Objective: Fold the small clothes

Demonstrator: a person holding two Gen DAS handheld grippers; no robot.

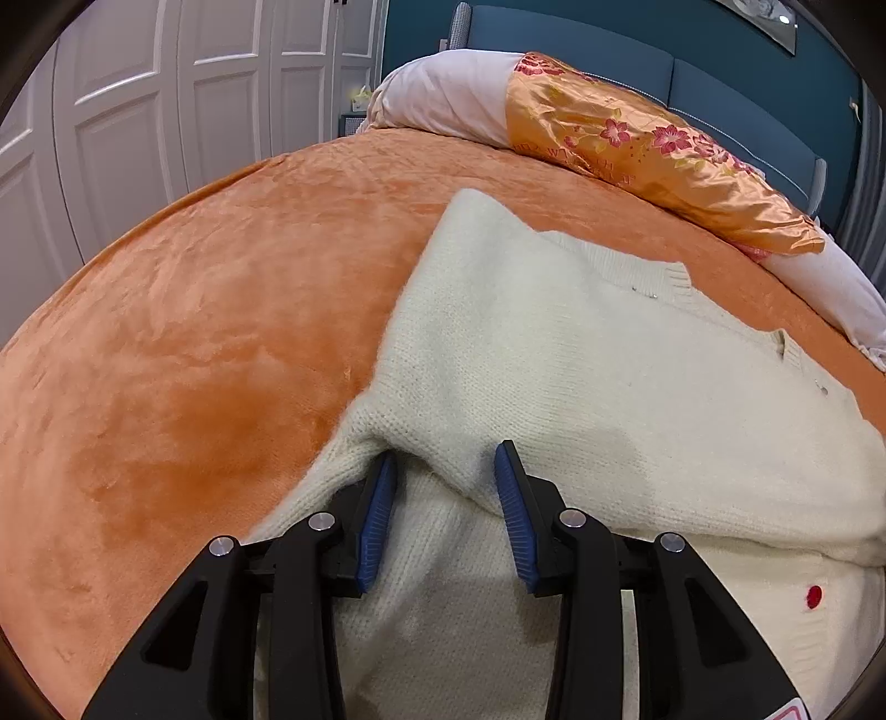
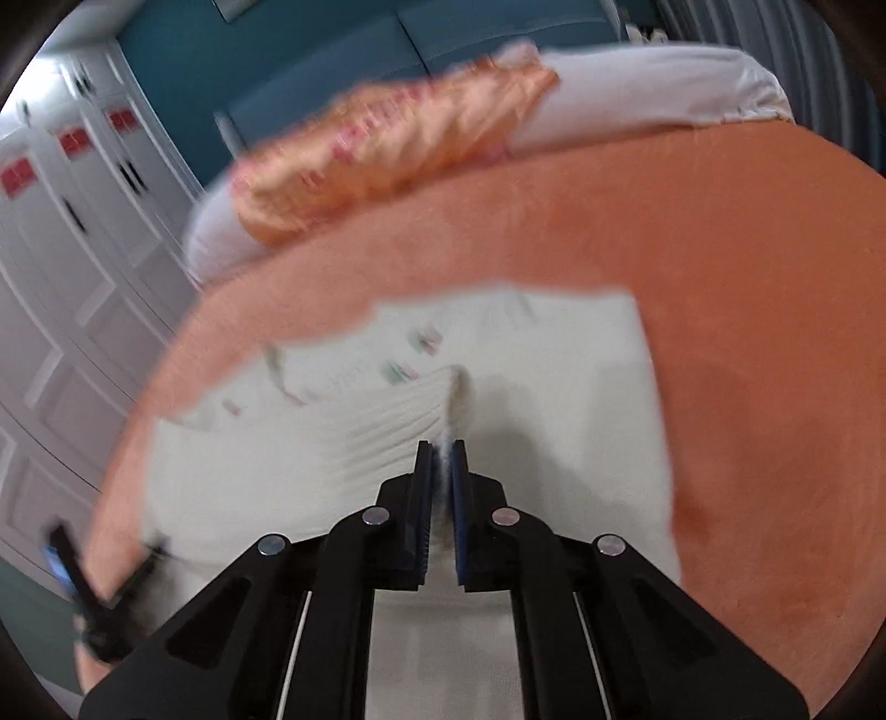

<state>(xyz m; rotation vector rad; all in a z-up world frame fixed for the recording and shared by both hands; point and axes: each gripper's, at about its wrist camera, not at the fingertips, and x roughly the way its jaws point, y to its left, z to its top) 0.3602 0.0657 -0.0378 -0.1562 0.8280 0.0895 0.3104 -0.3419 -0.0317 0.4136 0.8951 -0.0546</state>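
A cream knitted sweater (image 1: pixel 554 343) lies spread on an orange plush blanket (image 1: pixel 194 360). It has a red spot (image 1: pixel 814 595) near its lower right. My left gripper (image 1: pixel 446 457) is at the sweater's near left edge, and a thick bunched fold of knit fills the gap between its blue pads. In the blurred right wrist view the same sweater (image 2: pixel 554 387) lies flat. My right gripper (image 2: pixel 442 446) is shut on a thin raised pinch of its fabric. A black and blue shape at the lower left looks like the left gripper (image 2: pixel 72 570).
An orange floral satin pillow (image 1: pixel 637 144) on white bedding (image 1: pixel 443 94) lies across the far end of the bed, against a teal headboard (image 1: pixel 554 39). White panelled wardrobe doors (image 1: pixel 166 111) stand to the left. Bare orange blanket (image 2: pixel 747 332) stretches to the right of the sweater.
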